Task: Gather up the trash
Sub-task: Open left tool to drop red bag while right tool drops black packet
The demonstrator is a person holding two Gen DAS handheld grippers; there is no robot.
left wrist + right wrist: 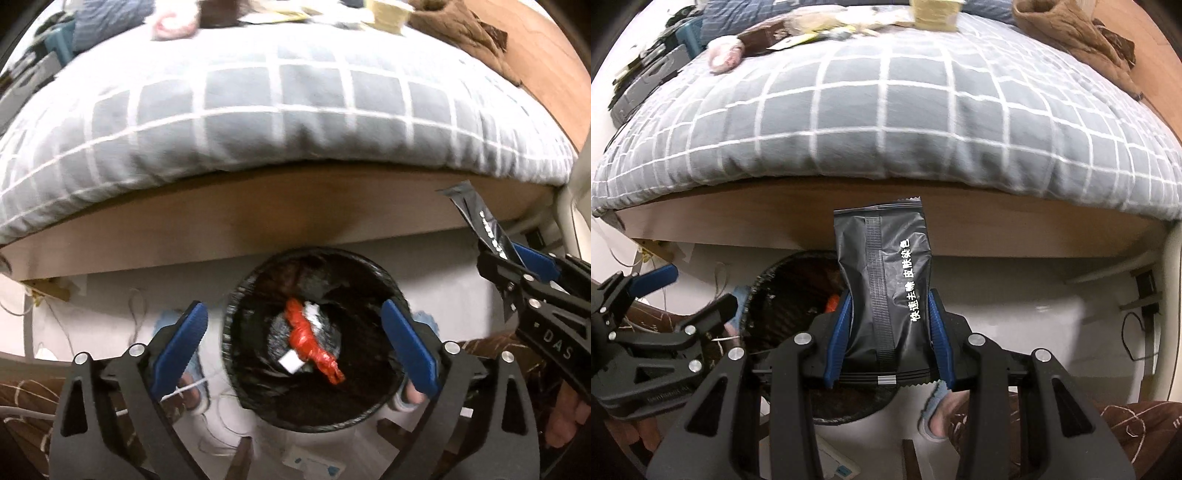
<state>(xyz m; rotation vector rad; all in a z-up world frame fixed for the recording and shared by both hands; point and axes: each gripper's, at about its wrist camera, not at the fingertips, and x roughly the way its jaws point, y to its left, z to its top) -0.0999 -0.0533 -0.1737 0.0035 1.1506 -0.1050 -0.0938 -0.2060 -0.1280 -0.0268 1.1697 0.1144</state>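
Left hand-held gripper (293,334) wide over bin (236,306); right (890,321) clamps black packet (886,266).

A bed (886,229) with a wooden side carries a grey checked quilt (886,110) strewn at its far edge with wrappers (827,26) and brown cloth (1067,29), while the pale floor (1015,314) bears a black-lined bin (314,354).

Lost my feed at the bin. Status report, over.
Left hand-held gripper open, empty, over bin. Right hand-held gripper shut on black packet, beside bin. Red wrapper inside. Nothing blocking.
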